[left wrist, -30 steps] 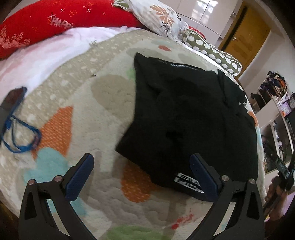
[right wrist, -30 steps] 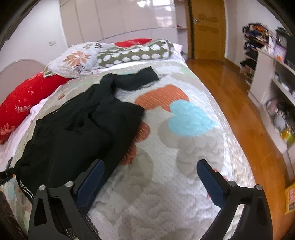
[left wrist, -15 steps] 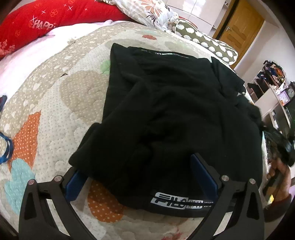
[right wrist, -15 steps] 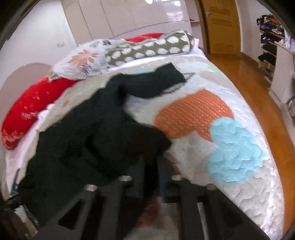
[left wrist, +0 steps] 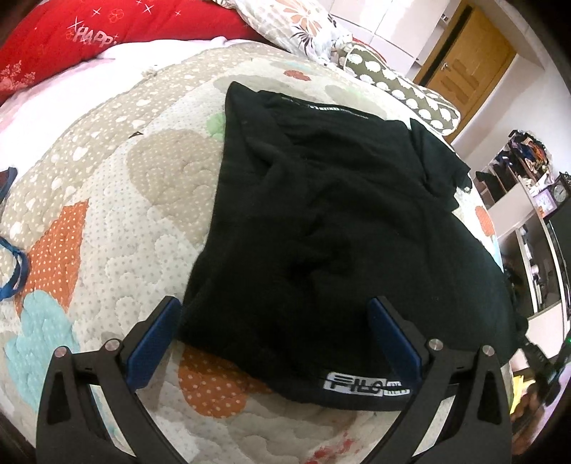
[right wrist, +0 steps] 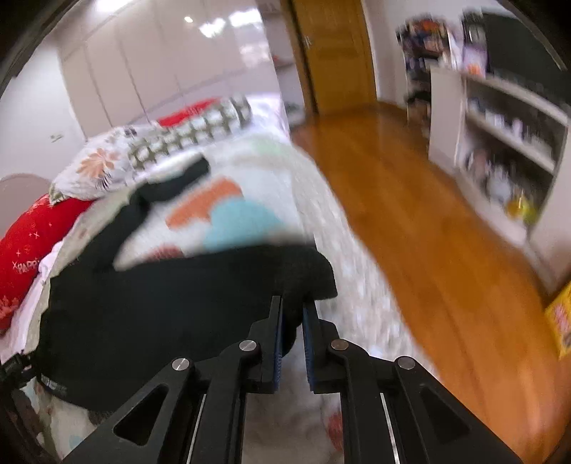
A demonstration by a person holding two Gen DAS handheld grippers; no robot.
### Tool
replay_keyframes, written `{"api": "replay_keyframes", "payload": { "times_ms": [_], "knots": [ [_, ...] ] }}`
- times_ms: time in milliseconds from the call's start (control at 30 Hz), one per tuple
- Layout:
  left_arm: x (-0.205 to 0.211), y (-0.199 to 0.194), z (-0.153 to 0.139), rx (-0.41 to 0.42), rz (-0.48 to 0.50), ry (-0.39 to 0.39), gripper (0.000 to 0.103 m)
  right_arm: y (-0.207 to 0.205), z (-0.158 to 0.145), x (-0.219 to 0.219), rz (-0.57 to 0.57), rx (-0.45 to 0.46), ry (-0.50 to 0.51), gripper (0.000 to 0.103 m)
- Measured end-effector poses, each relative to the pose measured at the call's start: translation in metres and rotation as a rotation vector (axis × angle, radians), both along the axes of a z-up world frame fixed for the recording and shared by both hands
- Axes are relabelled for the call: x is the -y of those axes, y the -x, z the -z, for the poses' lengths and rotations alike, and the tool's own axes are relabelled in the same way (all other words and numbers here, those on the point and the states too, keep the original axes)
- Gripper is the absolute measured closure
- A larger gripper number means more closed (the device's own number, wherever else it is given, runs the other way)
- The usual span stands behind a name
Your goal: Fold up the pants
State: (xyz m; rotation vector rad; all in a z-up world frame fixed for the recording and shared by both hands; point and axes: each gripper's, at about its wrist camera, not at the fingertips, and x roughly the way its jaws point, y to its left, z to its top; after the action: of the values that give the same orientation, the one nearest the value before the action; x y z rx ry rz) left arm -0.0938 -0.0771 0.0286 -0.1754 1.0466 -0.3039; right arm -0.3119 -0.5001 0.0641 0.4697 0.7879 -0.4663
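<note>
Black pants [left wrist: 339, 221] lie crumpled on a quilt [left wrist: 107, 200] that covers a bed, with pillows [left wrist: 314, 25] at the far end.

The left tool [left wrist: 273, 339] hangs over the near edge of the pants with its blue pads spread wide apart, nothing pressed between them. The cloth starts right between and ahead of the pads and runs away from the tool toward the pillows. A hem with a white logo label [left wrist: 367, 383] lies just under the tool's right-hand pad.

The right tool [right wrist: 292, 328] is at the opposite side of the garment. Its pads stand close together with a bunched corner of the pants [right wrist: 171, 314] between them — the jaws are easing apart a little, yet the cloth looks pinched. From this tool the body of the pants spreads off to the left, and a thin strip of it trails ahead toward the pillows. The view is blurred with motion, so the exact bite is hard to judge.

The relation that matters: the long axis of the pants runs away from both tools toward the pillows, and the free near hem is closest to the left tool. Judging by this, the left tool needs to close on that hem so both near corners can be handled together.
</note>
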Motion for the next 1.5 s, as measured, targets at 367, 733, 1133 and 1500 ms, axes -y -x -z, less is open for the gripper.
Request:
{"api": "replay_keyframes", "payload": {
  "times_ms": [367,733,1133,1500],
  "knots": [
    [0.000,0.006,-0.001,-0.002,0.019,0.015,0.038,0.000,0.011,-0.008,-0.022,0.036,-0.093,0.044],
    [-0.024,0.009,-0.034,0.063,0.009,0.031,0.077,-0.007,-0.009,-0.026,-0.093,0.043,-0.033,0.095],
    [-0.063,0.032,-0.010,-0.017,-0.026,0.024,0.062,0.024,-0.012,-0.030,-0.044,-0.028,-0.006,0.088],
    [-0.069,0.043,-0.014,-0.006,-0.039,-0.006,0.058,-0.014,0.013,-0.018,-0.081,0.009,-0.128,0.084]
  ]
}}
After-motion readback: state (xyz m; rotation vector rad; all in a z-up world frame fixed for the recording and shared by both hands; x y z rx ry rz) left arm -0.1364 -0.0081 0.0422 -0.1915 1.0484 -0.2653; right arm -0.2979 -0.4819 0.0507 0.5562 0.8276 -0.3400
